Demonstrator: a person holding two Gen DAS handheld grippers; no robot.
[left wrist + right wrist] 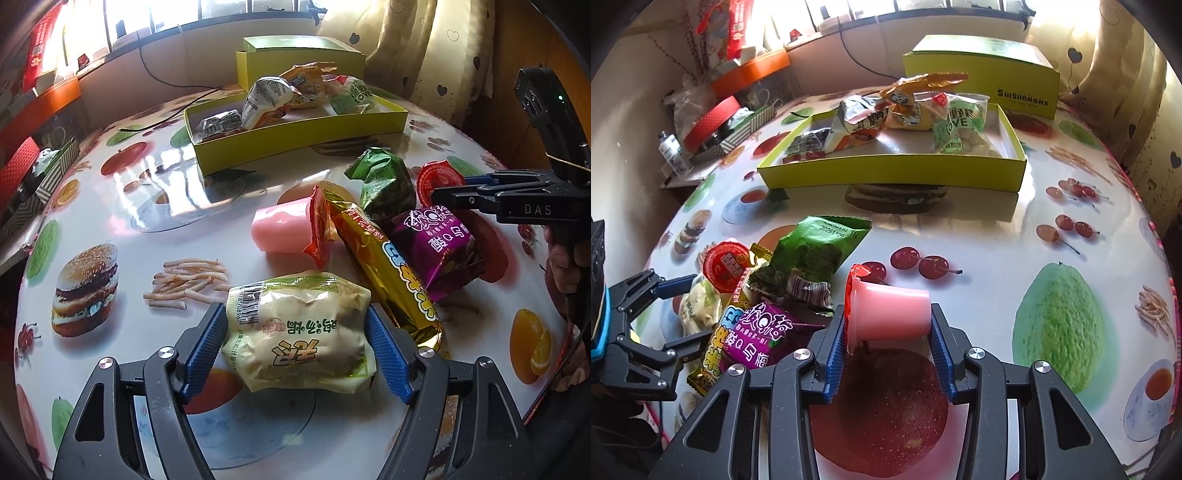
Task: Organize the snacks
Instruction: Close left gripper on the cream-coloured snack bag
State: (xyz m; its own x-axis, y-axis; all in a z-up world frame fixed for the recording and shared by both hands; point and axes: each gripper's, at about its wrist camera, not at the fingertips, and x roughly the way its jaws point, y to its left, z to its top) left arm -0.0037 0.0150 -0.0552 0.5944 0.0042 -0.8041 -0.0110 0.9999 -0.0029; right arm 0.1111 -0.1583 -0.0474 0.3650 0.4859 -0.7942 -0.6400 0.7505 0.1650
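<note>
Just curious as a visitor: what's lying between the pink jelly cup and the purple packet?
In the left wrist view, a gold wrapped bar lies between the pink jelly cup and the purple packet.

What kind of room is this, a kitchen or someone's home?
Most likely a home, perhaps a dining corner. A round table wears a glossy food-print cover, heart-patterned curtains hang behind it, and a cluttered window ledge holds household odds and ends.

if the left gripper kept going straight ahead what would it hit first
It already clamps the pale snack bag. Straight on, the left gripper would probably meet the pink jelly cup first, then the yellow box; depth is unclear.
</note>
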